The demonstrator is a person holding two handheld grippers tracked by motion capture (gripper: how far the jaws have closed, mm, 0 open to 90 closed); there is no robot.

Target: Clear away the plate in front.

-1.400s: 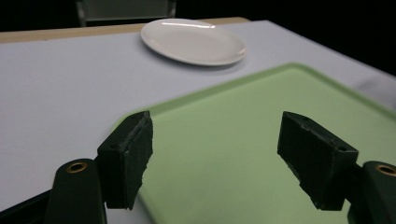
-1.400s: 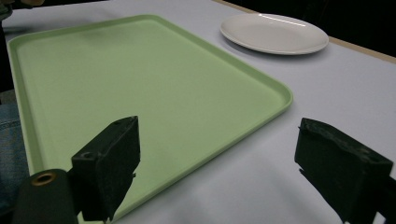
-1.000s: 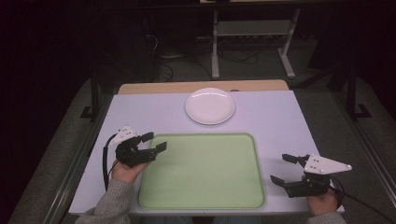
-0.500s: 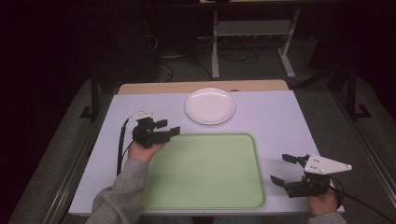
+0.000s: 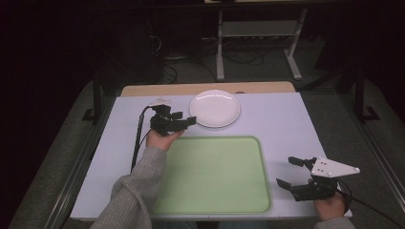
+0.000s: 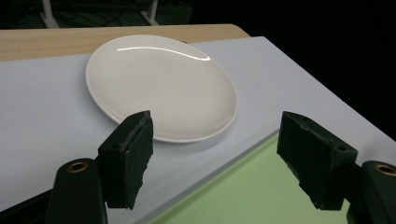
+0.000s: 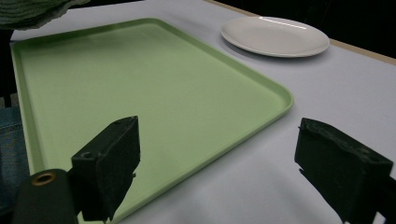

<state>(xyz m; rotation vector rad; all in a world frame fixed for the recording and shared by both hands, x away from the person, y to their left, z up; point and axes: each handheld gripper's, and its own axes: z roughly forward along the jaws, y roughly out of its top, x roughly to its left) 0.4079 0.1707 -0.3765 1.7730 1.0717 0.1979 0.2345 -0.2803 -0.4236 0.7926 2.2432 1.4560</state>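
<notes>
A white plate [image 5: 214, 108] lies at the back middle of the white table, also seen in the left gripper view [image 6: 161, 86] and the right gripper view [image 7: 275, 35]. A green tray [image 5: 215, 174] lies in front of it. My left gripper [image 5: 186, 119] is open just left of the plate's near edge, jaws wide apart with nothing between them [image 6: 215, 158]. My right gripper [image 5: 289, 171] is open beside the tray's right rim [image 7: 280, 100], holding nothing [image 7: 233, 163].
A wooden strip [image 5: 205, 88] borders the table's far edge. Beyond it stand a metal stand [image 5: 258, 33] and cables on a dark floor. The left forearm in a grey sleeve [image 5: 133, 191] crosses the tray's left side.
My left gripper has moved forward and to the right, from the tray's left edge up to the plate. The right gripper has stayed in place.
</notes>
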